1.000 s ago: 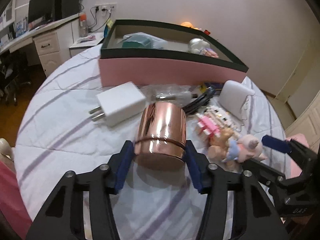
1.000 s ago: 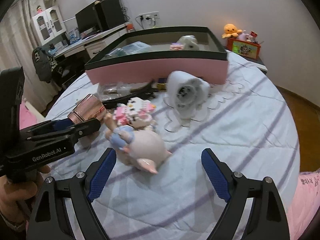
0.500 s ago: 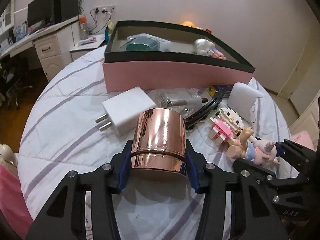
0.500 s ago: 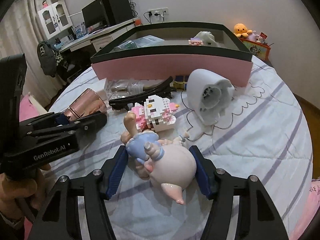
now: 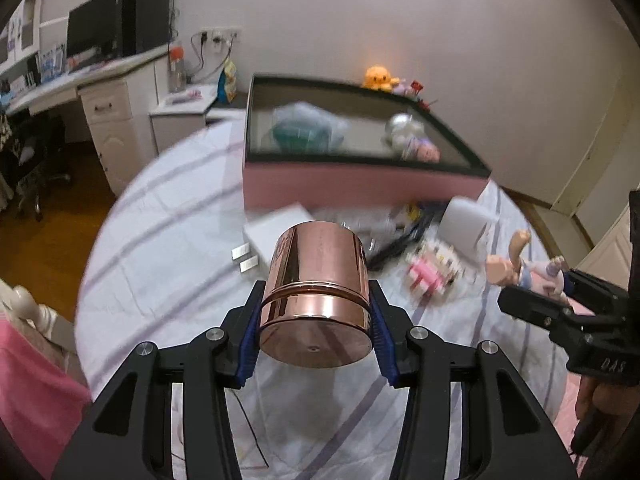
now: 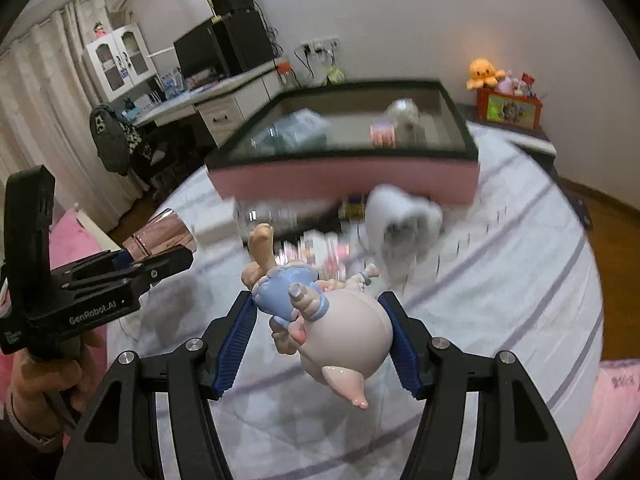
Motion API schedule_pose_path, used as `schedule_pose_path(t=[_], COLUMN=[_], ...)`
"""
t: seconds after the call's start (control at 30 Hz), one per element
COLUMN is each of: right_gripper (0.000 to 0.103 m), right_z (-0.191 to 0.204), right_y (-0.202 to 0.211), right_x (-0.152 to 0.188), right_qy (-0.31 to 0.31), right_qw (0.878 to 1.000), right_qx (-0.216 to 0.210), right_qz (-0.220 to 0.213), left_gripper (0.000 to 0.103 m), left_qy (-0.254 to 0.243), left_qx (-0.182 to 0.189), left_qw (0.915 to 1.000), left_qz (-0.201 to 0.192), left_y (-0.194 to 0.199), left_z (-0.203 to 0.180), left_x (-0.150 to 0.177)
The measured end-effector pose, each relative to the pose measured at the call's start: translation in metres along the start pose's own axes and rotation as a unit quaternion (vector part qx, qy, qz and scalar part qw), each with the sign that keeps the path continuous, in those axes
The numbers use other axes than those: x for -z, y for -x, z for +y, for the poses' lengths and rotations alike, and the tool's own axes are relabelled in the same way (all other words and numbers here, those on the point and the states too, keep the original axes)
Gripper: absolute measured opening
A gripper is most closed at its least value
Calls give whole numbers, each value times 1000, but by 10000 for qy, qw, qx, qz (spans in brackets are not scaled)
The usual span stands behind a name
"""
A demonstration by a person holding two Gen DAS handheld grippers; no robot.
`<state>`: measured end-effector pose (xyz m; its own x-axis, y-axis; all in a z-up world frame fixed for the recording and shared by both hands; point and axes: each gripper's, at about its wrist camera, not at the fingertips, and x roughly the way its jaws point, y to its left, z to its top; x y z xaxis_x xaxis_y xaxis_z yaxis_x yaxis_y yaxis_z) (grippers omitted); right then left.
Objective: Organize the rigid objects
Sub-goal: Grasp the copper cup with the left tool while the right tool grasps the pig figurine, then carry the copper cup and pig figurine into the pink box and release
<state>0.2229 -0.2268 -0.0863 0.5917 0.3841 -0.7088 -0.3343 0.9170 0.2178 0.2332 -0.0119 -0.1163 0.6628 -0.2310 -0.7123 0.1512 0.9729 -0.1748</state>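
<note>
My left gripper (image 5: 314,330) is shut on a shiny copper cup (image 5: 318,280) and holds it above the striped bed sheet. My right gripper (image 6: 320,332) is shut on a pink pig figurine in blue clothes (image 6: 320,312), lifted off the sheet; it also shows at the right of the left wrist view (image 5: 524,262). The pink box with a dark rim (image 5: 360,186) stands behind, open, with a bagged teal item (image 5: 304,128) and a silver toy (image 5: 404,132) inside. The copper cup also shows in the right wrist view (image 6: 160,238).
On the sheet in front of the box lie a white plug charger (image 5: 272,232), a pink-white block figure (image 5: 432,268), a white rounded device (image 5: 468,228) and a dark cable (image 5: 396,240). A desk with a monitor (image 5: 96,36) stands left. An orange plush (image 6: 486,72) sits behind the box.
Both grippers have risen off the sheet with their objects. The right gripper closed on the pig figurine and lifted it. The view is blurred from motion.
</note>
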Motion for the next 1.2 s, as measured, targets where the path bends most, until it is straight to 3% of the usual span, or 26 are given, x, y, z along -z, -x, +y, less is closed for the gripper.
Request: schedule_pose_path(t=[0.23,0.37,0.6,0.93,0.97,1.03,1.07,1.13,1.2], right_gripper=[64,64,64,65,66,84,85,87,88], right_z=[-8,-20,-45,-72,-74,-73,-75,-75,-75], right_y=[3,-15,-74,-130,-131,-129,-126,-120,-111], right_x=[-66,-110,-164,-183,-183,-181,-182,-182,-181], right_qy=[260,275,107,-154,-173,-172,-181,-186,-227], right_qw=[9984,9975,9987,9996,9994,9993,9991,9988,9981], right_qx=[60,99,126,221,260,292,334,399,502], right_qz=[-504,-641,-483,-122,-131,-132,-175,-211,-262], left_gripper=[48,48,48,50,53,74,78,98,103], left_qy=[-184,-226,-295,-322,-332,-289,-267,-215,-187], left_qx=[12,-15,-58,-123,-176,-248,-265,-227,-302], left_qw=[9988,9980,9983,9994,9992,9992,9991,9990,9981], left_qz=[-447,-591,-492,-95,-98,-149,-196,-311,-502], left_y=[0,-20,-78,-139,-140,-138,-135,-126,-113], left_z=[-3,-1,-1,-4,-4,-4,-2,0,0], left_x=[-55,-96,-154,-179,-179,-180,-180,-177,-176])
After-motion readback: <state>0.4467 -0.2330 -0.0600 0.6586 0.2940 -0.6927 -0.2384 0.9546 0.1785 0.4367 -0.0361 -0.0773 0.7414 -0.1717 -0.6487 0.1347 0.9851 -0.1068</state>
